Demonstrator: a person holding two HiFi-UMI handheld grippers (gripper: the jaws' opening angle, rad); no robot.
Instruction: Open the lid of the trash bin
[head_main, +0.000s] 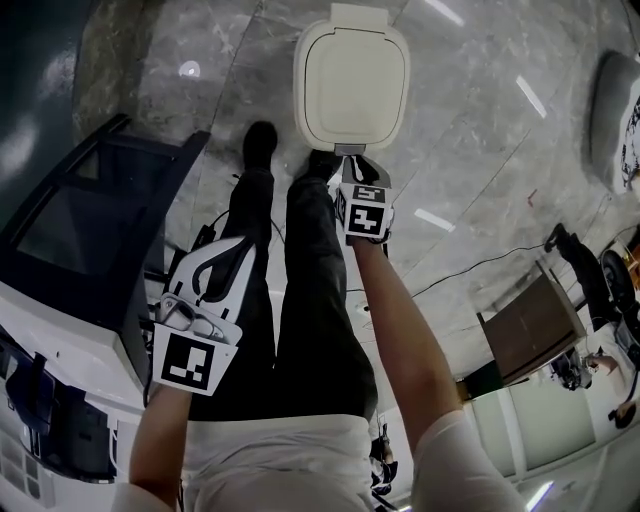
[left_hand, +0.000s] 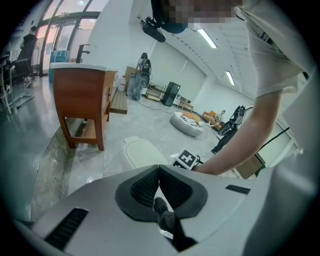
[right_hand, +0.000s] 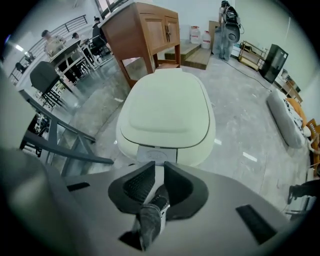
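Note:
A cream trash bin (head_main: 350, 85) stands on the grey floor with its lid down; it also shows in the right gripper view (right_hand: 165, 112) and small in the left gripper view (left_hand: 142, 152). A grey tab (right_hand: 156, 154) sits at the lid's front edge. My right gripper (head_main: 352, 165) hovers just in front of that tab, its jaws (right_hand: 159, 164) a narrow gap apart with nothing held. My left gripper (head_main: 215, 265) hangs low beside my left leg, far from the bin, jaws (left_hand: 159, 167) shut and empty.
My legs (head_main: 300, 280) and dark shoes stand right at the bin's base. A dark slanted panel on a white machine (head_main: 90, 220) is close on my left. A wooden cabinet (right_hand: 150, 30) stands behind the bin, and a brown box (head_main: 530, 325) lies to the right.

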